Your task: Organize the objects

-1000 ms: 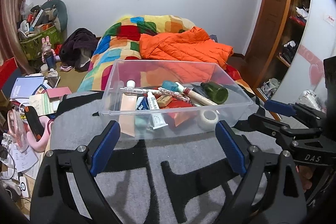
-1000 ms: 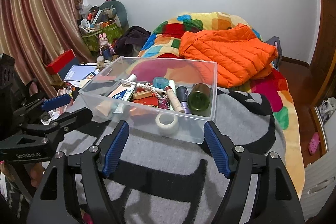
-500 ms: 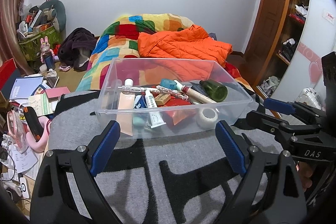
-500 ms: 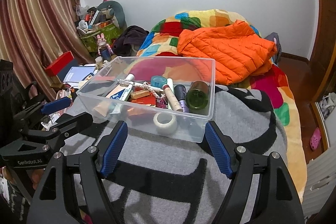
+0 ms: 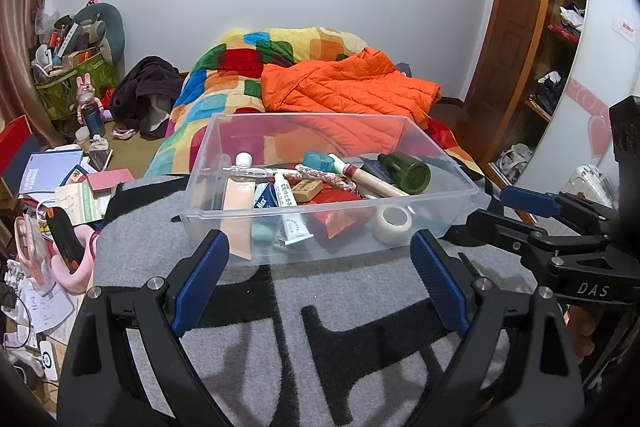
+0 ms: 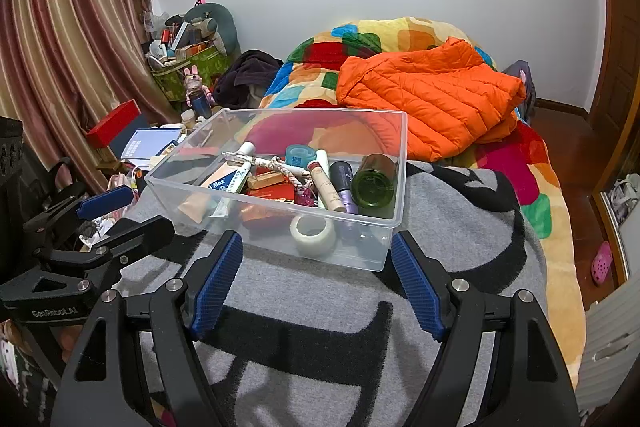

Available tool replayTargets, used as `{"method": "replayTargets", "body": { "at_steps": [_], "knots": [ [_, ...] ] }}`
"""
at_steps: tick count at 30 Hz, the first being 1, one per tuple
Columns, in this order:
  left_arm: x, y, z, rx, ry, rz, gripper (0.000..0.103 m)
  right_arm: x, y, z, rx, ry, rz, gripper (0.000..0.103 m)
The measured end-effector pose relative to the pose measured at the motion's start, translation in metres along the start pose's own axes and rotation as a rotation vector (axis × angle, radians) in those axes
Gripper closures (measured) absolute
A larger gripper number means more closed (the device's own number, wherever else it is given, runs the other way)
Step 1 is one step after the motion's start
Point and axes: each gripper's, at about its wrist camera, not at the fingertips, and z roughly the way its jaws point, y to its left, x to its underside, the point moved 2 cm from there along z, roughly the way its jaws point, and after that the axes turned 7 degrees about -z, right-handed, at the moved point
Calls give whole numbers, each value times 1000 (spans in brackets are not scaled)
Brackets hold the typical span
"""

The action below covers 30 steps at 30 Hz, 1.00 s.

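Note:
A clear plastic bin [image 5: 460, 193] stands on a grey and black blanket [image 5: 352, 307]; it also shows in the right wrist view [image 6: 396, 163]. It holds a green bottle [image 5: 406, 171], a white tape roll [image 5: 392, 223], tubes [image 5: 286, 201], a pen and other small items. My left gripper [image 5: 320, 279] is open and empty, just short of the bin's near wall. My right gripper [image 6: 316, 279] is open and empty, near the bin's front right corner. Each gripper shows at the edge of the other's view.
An orange jacket [image 6: 432, 99] lies on a colourful quilt [image 5: 240, 67] behind the bin. Books, papers and clutter [image 5: 60, 179] cover the floor to the left. A wooden wardrobe [image 5: 520, 47] stands at the right. Curtains [image 6: 60, 47] hang at the left.
Both grippers have drawn slightly back and up from the bin. They stay open. The bin and its contents have not moved.

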Motion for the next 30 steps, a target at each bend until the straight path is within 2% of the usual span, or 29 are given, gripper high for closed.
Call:
{"method": "replayTargets", "body": {
  "at_steps": [30],
  "knots": [
    [3, 3, 1, -1, 26, -19, 9, 4, 3, 0, -5, 5, 6, 28]
  ]
}}
